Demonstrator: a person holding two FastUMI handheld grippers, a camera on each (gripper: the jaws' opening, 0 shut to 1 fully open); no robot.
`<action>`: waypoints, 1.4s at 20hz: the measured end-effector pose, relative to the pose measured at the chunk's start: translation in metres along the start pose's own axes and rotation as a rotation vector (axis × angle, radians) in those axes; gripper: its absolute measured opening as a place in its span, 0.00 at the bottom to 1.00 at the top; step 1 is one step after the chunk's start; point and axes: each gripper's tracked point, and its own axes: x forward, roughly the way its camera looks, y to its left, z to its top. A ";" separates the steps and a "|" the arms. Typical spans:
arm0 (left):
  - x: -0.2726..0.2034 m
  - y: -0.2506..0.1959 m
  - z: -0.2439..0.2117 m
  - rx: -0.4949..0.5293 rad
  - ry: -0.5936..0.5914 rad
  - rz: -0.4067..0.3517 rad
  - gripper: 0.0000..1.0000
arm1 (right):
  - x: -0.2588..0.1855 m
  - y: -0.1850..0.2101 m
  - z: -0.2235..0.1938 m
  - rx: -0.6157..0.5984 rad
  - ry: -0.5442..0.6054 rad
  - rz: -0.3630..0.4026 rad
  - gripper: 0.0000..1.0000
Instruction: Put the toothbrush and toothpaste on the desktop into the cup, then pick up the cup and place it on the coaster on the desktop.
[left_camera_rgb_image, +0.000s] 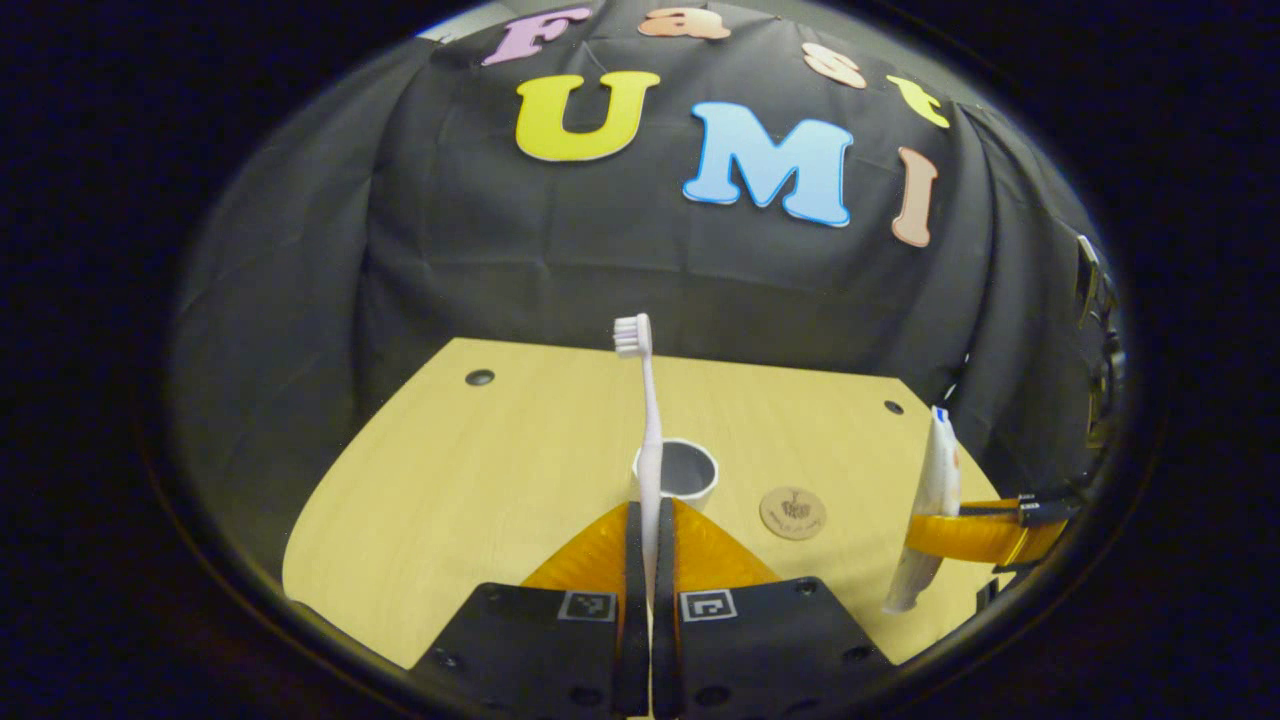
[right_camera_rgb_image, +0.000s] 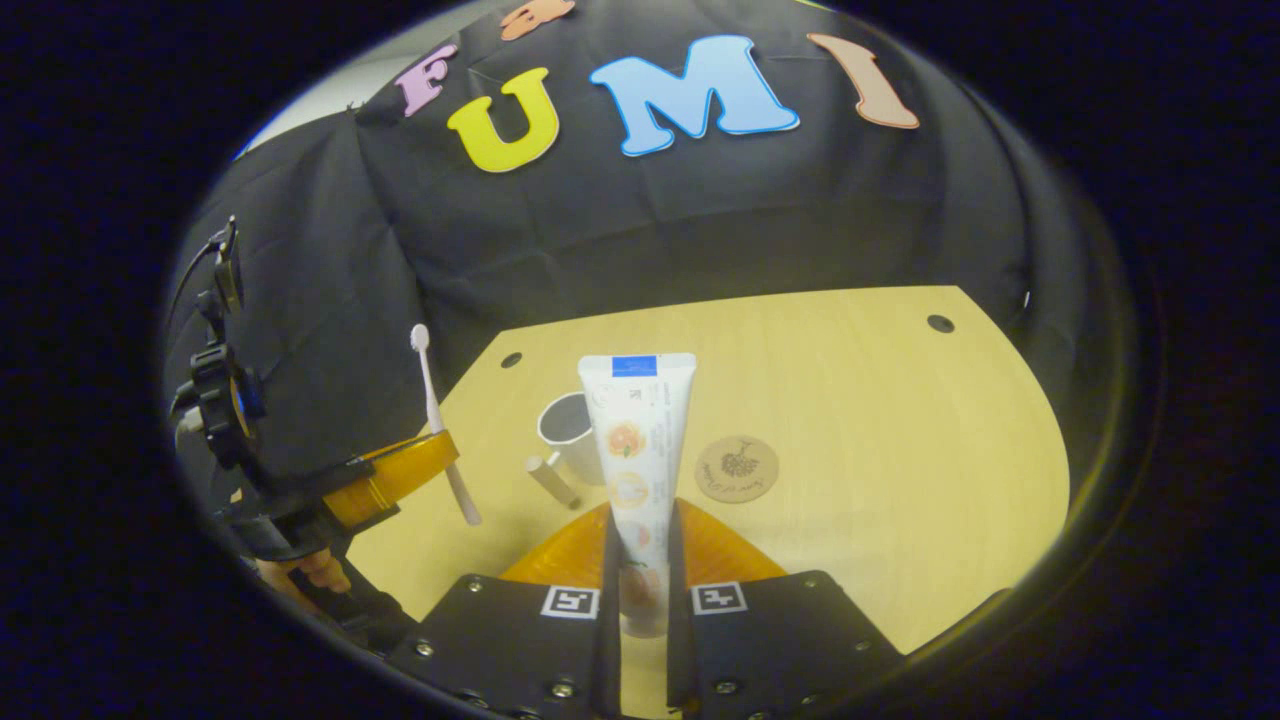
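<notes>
Both items are lifted off the desktop (left_camera_rgb_image: 480, 470), neither yet in the cup (left_camera_rgb_image: 678, 472). The left gripper (left_camera_rgb_image: 650, 560) has its fingers closed on the lower handle of the toothbrush (left_camera_rgb_image: 650, 420), which stands near upright, bristle head up, long axis running straight up from the jaws. From this gripper the cup lies just ahead, its open mouth directly behind the handle and slightly right. The coaster (left_camera_rgb_image: 793, 513) sits just right of the cup, apart from it. The right gripper (right_camera_rgb_image: 640, 570) is clamped on the cap end of the toothpaste (right_camera_rgb_image: 636, 440), the tube upright with its flat crimped end up. From it the cup (right_camera_rgb_image: 570, 430) is ahead and a little left, the coaster (right_camera_rgb_image: 738, 468) just right of the tube. Judgement: the left gripper looks nearer the cup, so the toothbrush probably goes first; its free bottom end, below the jaws, must come over the rim before lowering.
</notes>
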 end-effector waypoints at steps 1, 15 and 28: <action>0.009 -0.005 0.004 0.011 -0.024 0.003 0.09 | 0.000 0.000 0.003 -0.001 -0.009 0.001 0.19; 0.129 -0.029 0.087 -0.014 -0.262 -0.119 0.08 | 0.007 -0.005 0.013 0.036 -0.028 -0.055 0.19; 0.204 -0.015 0.031 -0.029 -0.138 -0.103 0.11 | 0.050 -0.006 0.002 0.010 0.038 -0.066 0.22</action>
